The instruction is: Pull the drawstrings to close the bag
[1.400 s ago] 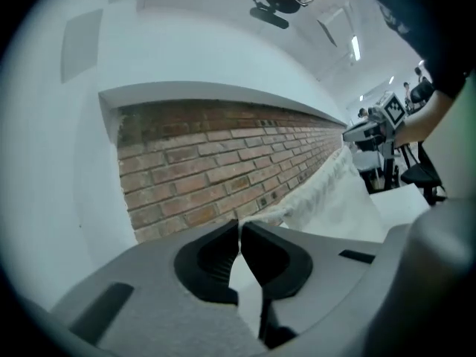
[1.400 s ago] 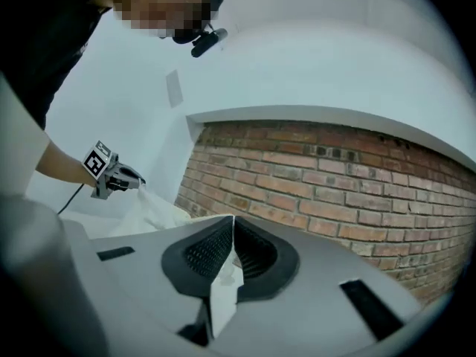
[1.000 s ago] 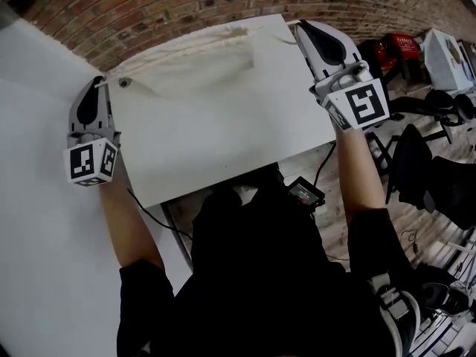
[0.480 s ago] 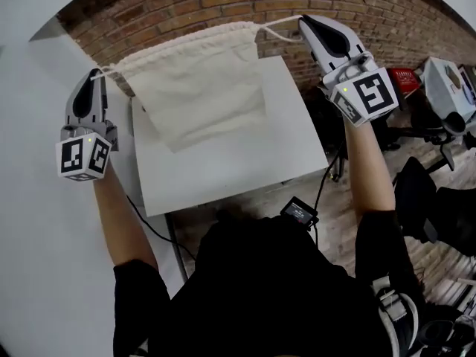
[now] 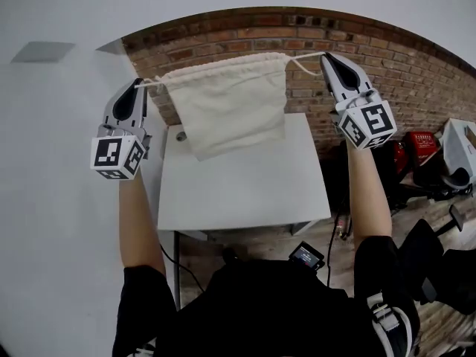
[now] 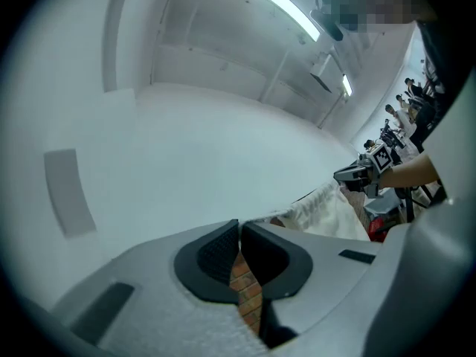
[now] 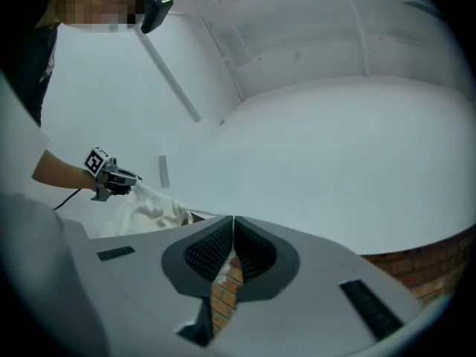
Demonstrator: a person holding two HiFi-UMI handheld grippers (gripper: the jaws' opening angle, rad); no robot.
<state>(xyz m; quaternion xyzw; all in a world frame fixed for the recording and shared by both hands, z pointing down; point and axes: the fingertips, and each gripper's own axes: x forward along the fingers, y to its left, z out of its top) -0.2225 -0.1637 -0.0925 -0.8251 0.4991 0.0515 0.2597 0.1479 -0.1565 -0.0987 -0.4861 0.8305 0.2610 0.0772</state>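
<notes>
Above a small white table (image 5: 245,192), a cream cloth drawstring bag (image 5: 230,110) hangs between left gripper (image 5: 138,82) and right gripper (image 5: 326,56) in head view, gripper views alone showing jaws clamped on each white drawstring (image 5: 152,82)

A lab-like workroom, with a bare brick wall (image 5: 416,73), a white table (image 5: 245,192), a wood floor (image 5: 256,245), black office chairs (image 5: 445,270) and ceiling strip lights (image 6: 286,10).
</notes>
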